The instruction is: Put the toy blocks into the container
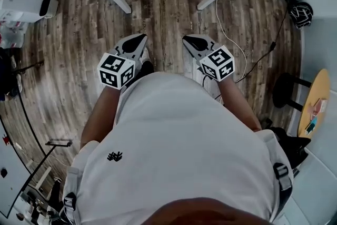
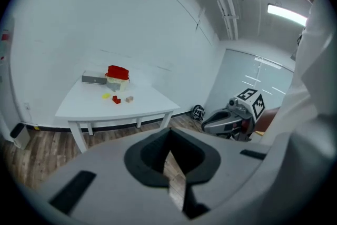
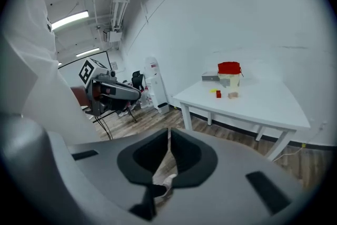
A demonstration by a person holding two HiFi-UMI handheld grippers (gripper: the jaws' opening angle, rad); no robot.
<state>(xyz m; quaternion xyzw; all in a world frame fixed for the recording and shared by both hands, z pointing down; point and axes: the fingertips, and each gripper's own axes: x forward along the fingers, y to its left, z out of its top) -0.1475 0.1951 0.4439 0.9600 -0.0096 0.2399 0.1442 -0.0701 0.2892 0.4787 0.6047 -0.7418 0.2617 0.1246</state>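
The blocks are small, one red, one yellow and one tan, and lie loose on the white table just in front of the container, well apart from the person. The person stands back with forearms bent, the left gripper and right gripper side by side before the body and tilted toward the wood floor, each with jaws together on nothing. The container is a pale tub with something red on top (its inside can't be made out), and a flat grey box sits just behind it.
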